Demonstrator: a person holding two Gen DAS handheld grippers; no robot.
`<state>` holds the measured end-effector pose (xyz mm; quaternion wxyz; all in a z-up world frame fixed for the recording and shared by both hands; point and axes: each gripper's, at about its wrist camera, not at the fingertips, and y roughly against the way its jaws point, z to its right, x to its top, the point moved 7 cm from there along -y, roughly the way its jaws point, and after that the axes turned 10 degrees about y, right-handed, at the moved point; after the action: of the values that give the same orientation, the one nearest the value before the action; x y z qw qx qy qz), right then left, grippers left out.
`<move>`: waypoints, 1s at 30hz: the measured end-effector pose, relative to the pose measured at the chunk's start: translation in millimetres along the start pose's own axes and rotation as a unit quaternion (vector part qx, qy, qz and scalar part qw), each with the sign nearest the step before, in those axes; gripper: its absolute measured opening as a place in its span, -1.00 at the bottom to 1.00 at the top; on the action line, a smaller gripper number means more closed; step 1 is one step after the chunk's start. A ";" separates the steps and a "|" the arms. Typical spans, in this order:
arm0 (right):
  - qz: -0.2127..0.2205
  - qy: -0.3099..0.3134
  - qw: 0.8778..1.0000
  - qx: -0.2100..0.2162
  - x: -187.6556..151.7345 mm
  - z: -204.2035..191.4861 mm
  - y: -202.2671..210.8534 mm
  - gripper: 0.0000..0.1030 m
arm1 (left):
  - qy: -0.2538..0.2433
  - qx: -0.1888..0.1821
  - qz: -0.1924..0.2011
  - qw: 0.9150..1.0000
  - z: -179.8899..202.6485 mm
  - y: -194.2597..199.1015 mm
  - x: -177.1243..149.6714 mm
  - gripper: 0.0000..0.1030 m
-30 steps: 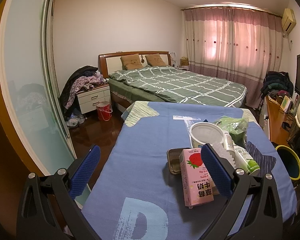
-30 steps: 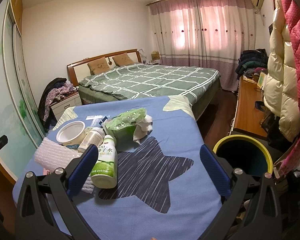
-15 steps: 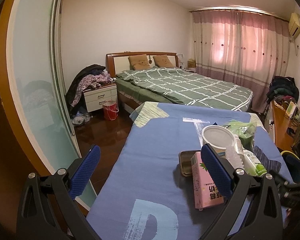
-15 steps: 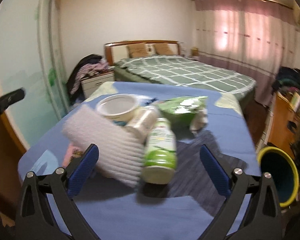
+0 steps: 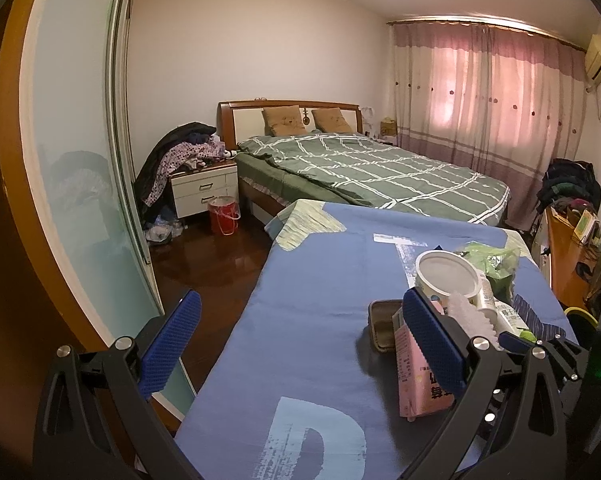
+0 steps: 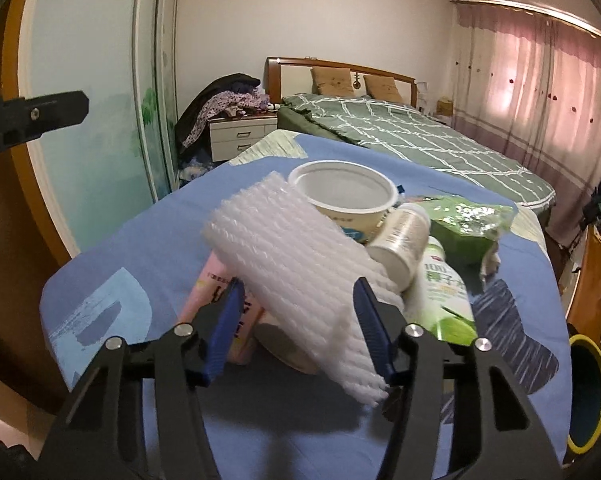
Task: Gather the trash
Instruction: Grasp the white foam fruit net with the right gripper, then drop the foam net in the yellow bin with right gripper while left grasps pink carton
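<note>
White ribbed foam wrap (image 6: 296, 276) lay tilted on top of the trash heap on the blue cloth-covered table (image 6: 148, 232), and the right gripper (image 6: 298, 326) had its blue pads on either side of the wrap's near end. Its jaws were closing with the foam between them; the right pad sat against the foam's edge, while the left pad stood just clear of it, beside a pink carton (image 6: 220, 300) that lay under the wrap. Behind the foam stood an empty white tub (image 6: 342, 196), with a small capped bottle (image 6: 398, 236) and a green-labelled drink bottle (image 6: 444, 292) lying beside it, and a crumpled green bag (image 6: 470, 224) further back. A yellow-rimmed bin (image 6: 586, 396) stood on the floor off the table's right edge. The left gripper (image 5: 300, 344) hung over the near left part of the table with its jaws wide and nothing between them; its right pad merely overlapped the pink carton in that view. A small dark tray (image 5: 382, 326) sat just beside the carton. Beyond the table was a bed (image 5: 364, 168) with a green checked cover.
</note>
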<state>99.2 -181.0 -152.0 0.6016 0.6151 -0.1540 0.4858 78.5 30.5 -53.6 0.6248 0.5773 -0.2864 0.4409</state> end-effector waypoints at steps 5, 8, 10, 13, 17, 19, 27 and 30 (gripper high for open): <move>0.006 0.010 1.000 -0.027 1.9 0.6 7.6 0.06 | 0.005 -0.001 -0.003 1.000 -1.5 -2.4 -1.7 0.93; -0.004 0.006 1.000 -0.022 -0.4 5.0 0.8 0.01 | 0.002 -0.003 -0.006 1.000 1.1 -3.9 -4.9 0.93; -0.006 0.009 1.000 -0.027 -1.1 6.4 -0.8 -0.46 | 0.001 -0.005 -0.009 1.000 2.8 -4.8 -6.3 0.93; 0.007 0.004 1.000 -0.029 2.0 10.6 5.3 -0.67 | 0.000 -0.010 -0.011 1.000 3.4 -4.2 -7.1 0.93; 0.036 -0.010 0.999 -0.019 9.0 17.7 22.4 -0.73 | -0.004 -0.018 -0.017 1.000 10.0 -6.6 -11.2 0.93; 0.047 -0.024 0.999 -0.006 13.3 23.0 31.9 -0.73 | -0.009 -0.021 -0.021 1.000 15.5 -8.0 -14.5 0.93; 0.100 -0.089 0.991 0.000 23.9 65.5 78.3 -0.74 | -0.021 -0.036 -0.038 0.998 33.0 -14.1 -26.4 0.93; 0.120 -0.120 0.984 -0.045 21.5 103.6 99.9 -0.74 | -0.025 -0.043 -0.046 0.998 41.4 -16.8 -32.5 0.93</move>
<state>75.0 -287.5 -55.8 0.5435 0.6180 -0.3196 0.4696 85.1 -16.0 -82.6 0.6613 0.5732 -0.2937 0.3846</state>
